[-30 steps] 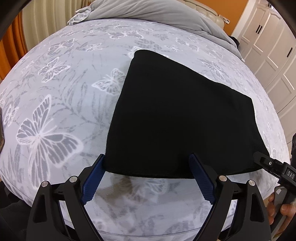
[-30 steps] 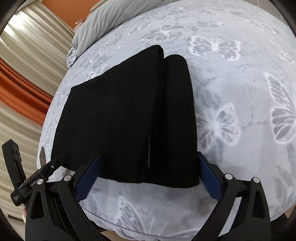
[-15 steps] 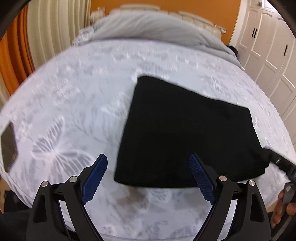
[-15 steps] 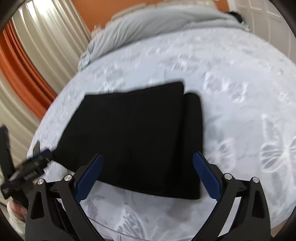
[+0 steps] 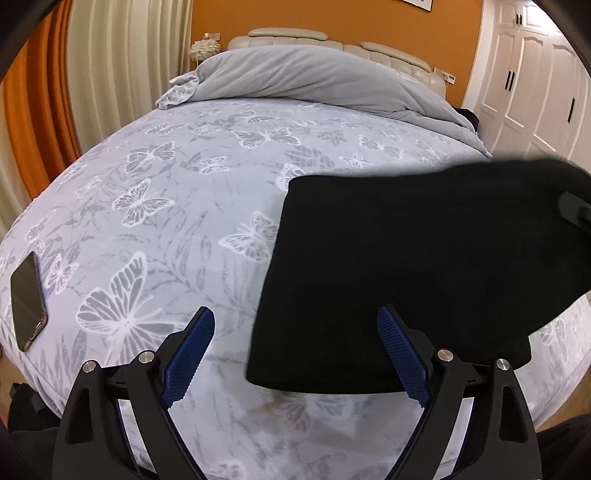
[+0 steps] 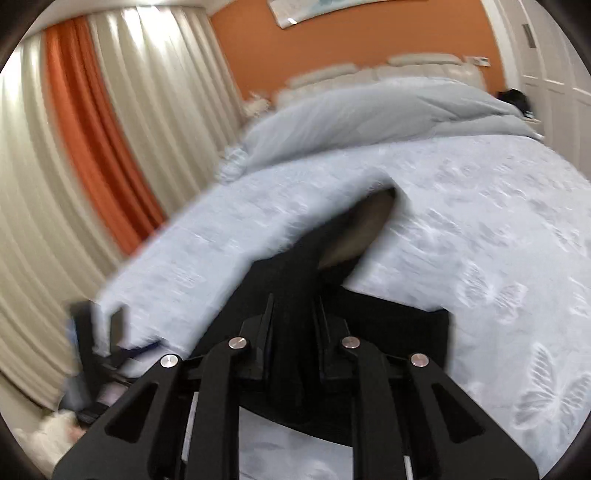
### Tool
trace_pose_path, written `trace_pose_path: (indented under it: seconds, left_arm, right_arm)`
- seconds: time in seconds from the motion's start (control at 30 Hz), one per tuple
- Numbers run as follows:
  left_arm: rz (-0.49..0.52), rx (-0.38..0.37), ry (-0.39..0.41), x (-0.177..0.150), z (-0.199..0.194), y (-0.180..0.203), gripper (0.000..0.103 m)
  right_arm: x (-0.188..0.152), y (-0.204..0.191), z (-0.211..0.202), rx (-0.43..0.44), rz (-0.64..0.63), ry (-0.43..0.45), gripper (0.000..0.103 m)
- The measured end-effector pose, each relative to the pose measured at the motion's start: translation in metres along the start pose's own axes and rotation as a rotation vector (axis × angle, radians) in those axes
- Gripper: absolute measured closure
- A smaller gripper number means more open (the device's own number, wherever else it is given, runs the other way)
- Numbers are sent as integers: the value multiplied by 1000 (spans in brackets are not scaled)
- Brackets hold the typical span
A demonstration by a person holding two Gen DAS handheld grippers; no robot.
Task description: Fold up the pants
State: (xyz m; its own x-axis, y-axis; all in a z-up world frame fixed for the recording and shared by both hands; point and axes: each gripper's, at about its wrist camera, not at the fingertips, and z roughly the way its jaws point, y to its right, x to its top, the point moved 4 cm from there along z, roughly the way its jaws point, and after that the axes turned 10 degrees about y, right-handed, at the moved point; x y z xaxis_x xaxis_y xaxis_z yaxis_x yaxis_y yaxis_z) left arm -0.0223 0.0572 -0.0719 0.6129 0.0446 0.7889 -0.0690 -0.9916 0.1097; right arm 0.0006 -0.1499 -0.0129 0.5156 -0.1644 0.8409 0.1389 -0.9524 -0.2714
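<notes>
Pants (image 5: pixel 406 266) lie folded on the bed (image 5: pixel 184 206); right tongs (image 6: pixel 293 321), jaws just closed, pinch and lift one end. Left tongs (image 5: pixel 295 354) gape empty. Next: carry that end across.

Orange wall (image 5: pixel 332 18), cream headboard (image 5: pixel 288 35), orange-and-cream curtains (image 5: pixel 74 74), white wardrobe doors (image 5: pixel 532 74)

- One pair of black pants (image 5: pixel 406 266) was seen on the bed.
- One bed (image 5: pixel 207 206) with a butterfly-print cover was counted.
- One grey duvet (image 5: pixel 314 81) was noted.
- One phone (image 5: pixel 27 301) was counted.
- Two grippers were counted: the left gripper (image 5: pixel 295 354) and the right gripper (image 6: pixel 293 325).
</notes>
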Motion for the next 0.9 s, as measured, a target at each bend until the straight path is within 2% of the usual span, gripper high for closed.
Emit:
trace_pose_path:
  seconds: [0.03, 0.07, 0.1, 0.13, 0.2, 0.23, 0.27, 0.33, 0.37, 0.43, 0.5, 0.57, 0.63, 0.7, 0.77, 0.83, 0.9]
  left_arm:
    - [4, 7, -9, -1, 2, -1, 16]
    - [9, 12, -26, -4, 6, -2, 16]
    - [12, 12, -43, -6, 9, -2, 16]
    - [12, 11, -62, -8, 13, -2, 16]
    - [-13, -25, -113, -12, 19, -2, 16]
    - [-40, -64, -137, -12, 20, -2, 16]
    - [-64, -91, -151, -13, 20, -2, 16]
    - [-104, -131, -178, -14, 22, -2, 16]
    - [-149, -176, -214, -16, 26, -3, 16]
    - [-218, -226, -264, -20, 33, -5, 16]
    - [-245, -227, -286, -22, 37, -7, 16]
    - [-283, -241, -342, -28, 46, -9, 16]
    - [-379, -274, -407, -38, 57, -15, 16]
    - [-441, -301, -403, -37, 61, -20, 11]
    - [-512, -333, -404, -35, 64, -25, 11]
    - [-628, -392, -399, -33, 71, -32, 11]
    - [-701, -443, -414, -32, 79, -33, 11]
  right_arm:
    - [-20, 21, 19, -73, 4, -86, 85]
    - [-53, 53, 44, -161, 66, -229, 82]
    - [-70, 67, 52, -180, 141, -281, 81]
    - [-71, 75, 46, -153, 220, -224, 76]
    - [-55, 75, 31, -160, 220, -178, 63]
    - [-48, 74, 23, -181, 194, -141, 35]
    - [-44, 77, 14, -219, 176, -104, 11]
    - [-50, 84, 11, -252, 196, -122, 10]
    - [-53, 89, 12, -242, 221, -143, 10]
    - [-65, 100, 22, -171, 328, -209, 10]
    - [-79, 99, 34, -121, 400, -268, 10]
    - [-93, 93, 46, -83, 448, -317, 9]
    - [-99, 88, 43, -79, 453, -301, 6]
    - [-97, 85, 43, -51, 475, -300, 5]
    - [-97, 85, 44, -44, 501, -294, 5]
    - [-98, 89, 47, -19, 565, -282, 5]
    - [-98, 97, 55, 16, 640, -266, 5]
